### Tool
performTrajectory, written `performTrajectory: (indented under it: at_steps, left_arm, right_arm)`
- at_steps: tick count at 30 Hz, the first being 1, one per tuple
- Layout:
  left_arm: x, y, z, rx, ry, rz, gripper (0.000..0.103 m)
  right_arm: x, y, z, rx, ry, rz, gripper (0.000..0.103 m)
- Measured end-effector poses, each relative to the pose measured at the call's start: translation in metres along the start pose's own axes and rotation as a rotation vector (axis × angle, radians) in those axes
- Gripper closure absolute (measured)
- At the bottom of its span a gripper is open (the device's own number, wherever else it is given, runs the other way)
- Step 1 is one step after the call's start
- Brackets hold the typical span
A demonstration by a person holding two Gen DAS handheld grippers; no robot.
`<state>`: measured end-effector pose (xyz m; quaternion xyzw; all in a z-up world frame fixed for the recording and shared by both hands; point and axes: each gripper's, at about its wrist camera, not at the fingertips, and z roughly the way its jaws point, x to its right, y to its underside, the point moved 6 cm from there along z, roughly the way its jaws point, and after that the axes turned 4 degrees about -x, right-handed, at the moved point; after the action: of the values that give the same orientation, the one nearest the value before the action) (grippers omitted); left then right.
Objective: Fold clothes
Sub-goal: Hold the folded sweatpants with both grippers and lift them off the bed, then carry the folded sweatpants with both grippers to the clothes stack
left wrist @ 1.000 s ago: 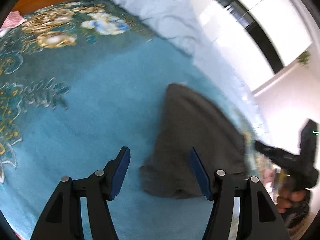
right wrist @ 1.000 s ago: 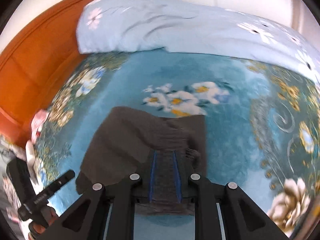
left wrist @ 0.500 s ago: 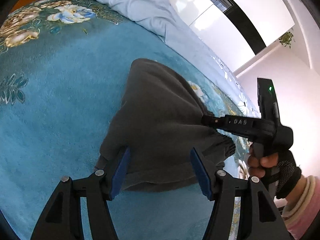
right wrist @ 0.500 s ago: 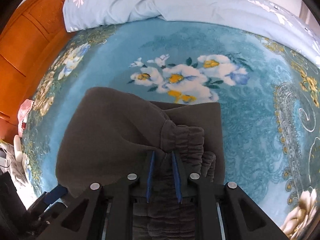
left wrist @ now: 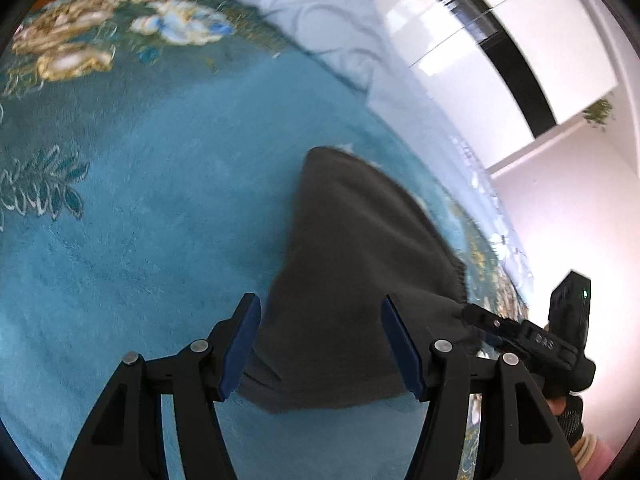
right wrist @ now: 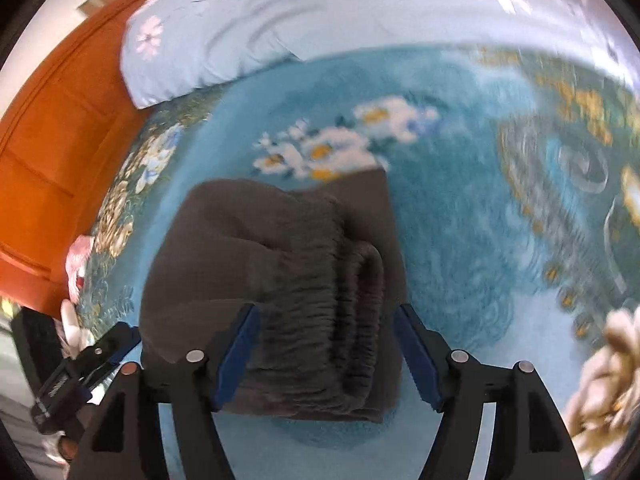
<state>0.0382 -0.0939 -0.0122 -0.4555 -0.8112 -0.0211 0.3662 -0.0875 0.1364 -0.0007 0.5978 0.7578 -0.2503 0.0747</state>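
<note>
We see a dark grey garment [right wrist: 280,264] lying folded on a bed covered by a teal blanket [left wrist: 132,220] with a flower pattern. In the right wrist view the garment sits at the centre and reaches toward 6 o'clock, with its gathered elastic waistband [right wrist: 344,320] nearest to the camera, folded over in thick ridges.

The right hand-held gripper [right wrist: 327,354] is released: its two blue pads [right wrist: 236,354] stand wide apart, one on each side of the waistband, and they do not pinch the cloth. We cannot tell if they touch it.

The left hand-held gripper [left wrist: 321,344] is also released, with the blue pads spread wide over the near edge of the garment [left wrist: 352,280], and nothing is between them except the cloth lying below.

In the left wrist view the right hand-held gripper [left wrist: 520,332] appears at 4 o'clock, at the far corner of the garment. In the right wrist view the left hand-held gripper [right wrist: 92,360] appears at 8 o'clock, beside the left edge of the garment.

A light blue quilt [right wrist: 224,40] with pale flowers lies at 12 o'clock, and an orange wooden headboard [right wrist: 52,152] is at 9 o'clock. Both views are a little blurred.
</note>
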Motion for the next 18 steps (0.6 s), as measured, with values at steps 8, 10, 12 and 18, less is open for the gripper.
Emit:
performTrajectory:
  at_steps: [8, 10, 12, 18]
  left_arm:
    - [-0.002, -0.008, 0.035, -0.133, 0.093, -0.039, 0.033]
    - [0.0, -0.006, 0.038, -0.145, 0.105, -0.042, 0.033]
    - [0.002, -0.004, 0.041, -0.156, 0.117, -0.045, 0.033]
    - [0.009, 0.001, 0.05, -0.189, 0.146, -0.045, 0.041]
  right_arm:
    - [0.028, -0.007, 0.042, -0.067, -0.212, 0.211, 0.008]
    - [0.025, -0.008, 0.046, -0.071, -0.219, 0.21, 0.007]
    - [0.022, -0.008, 0.047, -0.075, -0.216, 0.197, 0.007]
    - [0.01, -0.01, 0.043, -0.083, -0.19, 0.154, 0.01]
